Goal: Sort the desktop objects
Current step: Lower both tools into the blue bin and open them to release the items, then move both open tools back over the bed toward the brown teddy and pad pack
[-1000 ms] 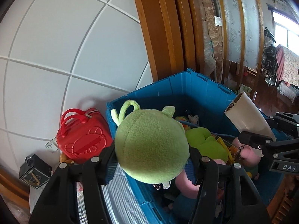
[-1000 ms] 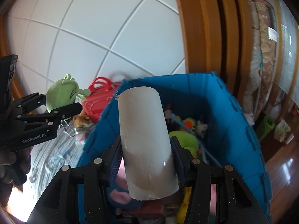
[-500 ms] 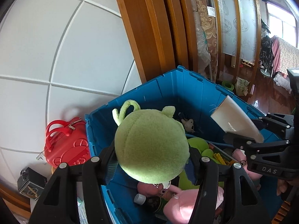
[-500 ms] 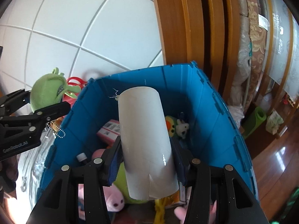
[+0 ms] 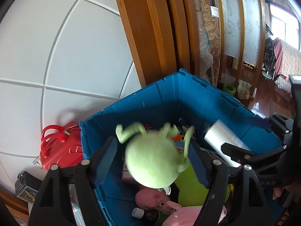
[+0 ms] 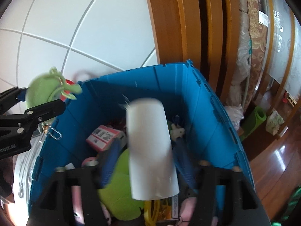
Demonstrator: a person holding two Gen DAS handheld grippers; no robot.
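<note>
A round green plush (image 5: 152, 162) with thin arms hangs blurred over the open blue bin (image 5: 188, 75). It sits between the fingers of my left gripper (image 5: 152, 145), whose jaws are opening; the left pad stands off it. A white roll (image 6: 152, 146), also blurred, lies loose between the fingers of my right gripper (image 6: 146, 146), whose jaws are opening wide with gaps on both sides. Both hover above the blue bin (image 6: 169, 66). The right wrist view shows the left gripper (image 6: 44, 97) and green plush (image 6: 43, 90) at the bin's left rim.
The bin holds a pink plush (image 5: 156, 199), a large green plush (image 6: 120, 192), a pink box (image 6: 105, 137) and a small white toy (image 6: 177, 131). A red toy case (image 5: 60, 148) and a dark box (image 5: 26, 186) stand left of it. Wall behind, wooden floor right.
Both grippers moved further over the bin. Both sets of jaws spread apart, and the green plush and the white roll came loose and blur as they drop.
</note>
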